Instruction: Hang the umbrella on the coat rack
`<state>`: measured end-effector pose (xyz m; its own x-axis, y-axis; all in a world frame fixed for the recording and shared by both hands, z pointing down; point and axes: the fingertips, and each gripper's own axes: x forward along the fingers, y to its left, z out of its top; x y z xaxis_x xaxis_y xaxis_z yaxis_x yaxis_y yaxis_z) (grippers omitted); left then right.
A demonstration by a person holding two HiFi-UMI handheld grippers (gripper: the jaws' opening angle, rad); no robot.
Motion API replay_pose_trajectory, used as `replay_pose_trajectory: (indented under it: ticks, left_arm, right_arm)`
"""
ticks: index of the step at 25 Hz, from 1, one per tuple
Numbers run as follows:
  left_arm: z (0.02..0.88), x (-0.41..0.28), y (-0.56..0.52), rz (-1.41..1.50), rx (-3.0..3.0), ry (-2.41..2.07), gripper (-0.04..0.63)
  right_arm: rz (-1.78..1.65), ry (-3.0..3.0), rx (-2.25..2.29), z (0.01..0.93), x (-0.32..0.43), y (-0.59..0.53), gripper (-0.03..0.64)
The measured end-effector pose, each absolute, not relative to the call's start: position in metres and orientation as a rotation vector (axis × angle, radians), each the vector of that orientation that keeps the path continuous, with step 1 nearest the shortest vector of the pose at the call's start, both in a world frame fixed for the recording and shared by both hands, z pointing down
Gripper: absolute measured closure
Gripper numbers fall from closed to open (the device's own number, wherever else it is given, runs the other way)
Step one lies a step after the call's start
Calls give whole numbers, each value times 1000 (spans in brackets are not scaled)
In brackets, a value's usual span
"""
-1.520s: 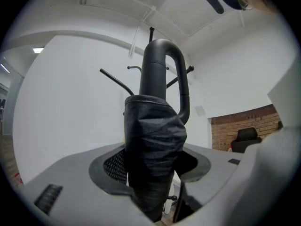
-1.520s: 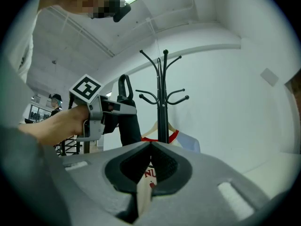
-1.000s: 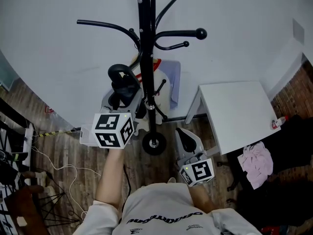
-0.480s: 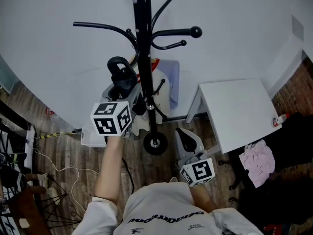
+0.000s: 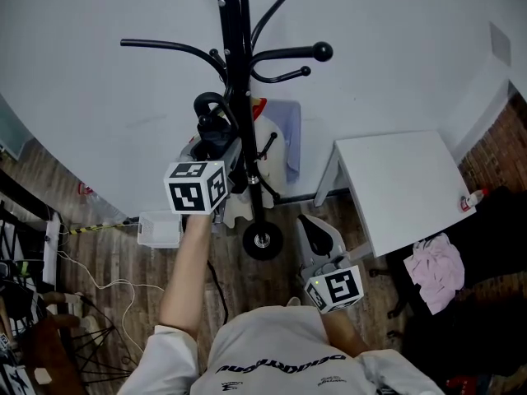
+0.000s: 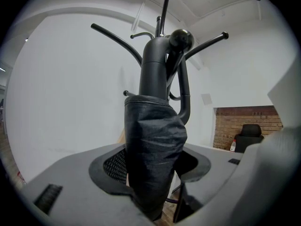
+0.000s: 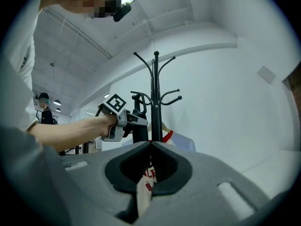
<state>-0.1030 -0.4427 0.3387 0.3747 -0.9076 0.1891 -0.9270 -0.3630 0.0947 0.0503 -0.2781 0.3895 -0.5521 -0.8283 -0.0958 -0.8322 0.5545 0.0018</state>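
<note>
A folded black umbrella (image 5: 216, 122) with a curved hook handle stands upright in my left gripper (image 5: 219, 148), which is shut on its fabric sleeve (image 6: 153, 154). The handle's loop lies right beside the pole of the black coat rack (image 5: 239, 81), below its upper pegs. In the left gripper view the rack's pegs (image 6: 115, 39) spread out just behind the umbrella's top. My right gripper (image 5: 319, 235) hangs lower, near my body, shut with nothing between its jaws (image 7: 151, 145). It faces the coat rack (image 7: 155, 102) and the left gripper (image 7: 123, 119).
A white table (image 5: 403, 188) stands at the right, with a pink cloth (image 5: 432, 274) below it. A white and blue bag (image 5: 280, 142) leans on the wall behind the rack's base (image 5: 262, 241). A white box (image 5: 160, 229) and cables (image 5: 90, 286) lie on the wooden floor at left.
My left gripper has carried the umbrella rightward, closer to the rack's pole. The right gripper has kept still.
</note>
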Motion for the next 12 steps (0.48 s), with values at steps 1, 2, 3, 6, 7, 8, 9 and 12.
replay_pose_trajectory:
  ticks: [1,2,3,6,7,8,9,12]
  left_arm:
    - [341,-103,-444,162,2442,-1653,348]
    - [343,-102,-445,169,2438,-1653,348]
    - [345,-102,-446,176,2434,-1650,348]
    - [353,-101,-450,200,2421,-1644,347]
    - [356,-100,-452,207,2417,-1641,347]
    - [360,-100,-454,213,2413,-1638,347]
    - [363,-99,-456,216,2407,-1636,347]
    - [371,-100,-461,217,2392,-1629,345]
  right_arm:
    - [71,2693,-1444,389,51,-278,621]
    - [70,2692,-1446,389,52,-278,621]
    - [69,2691,-1449,389,53,-278,621]
    - [64,2689,-1453,390,54,-278,621]
    - [65,2687,-1454,390,54,-279,621]
    - [65,2686,-1456,390,55,-280,621]
    - [65,2685,-1459,391,55,-280,621]
    - [58,2686,-1468,394,58,-283,621]
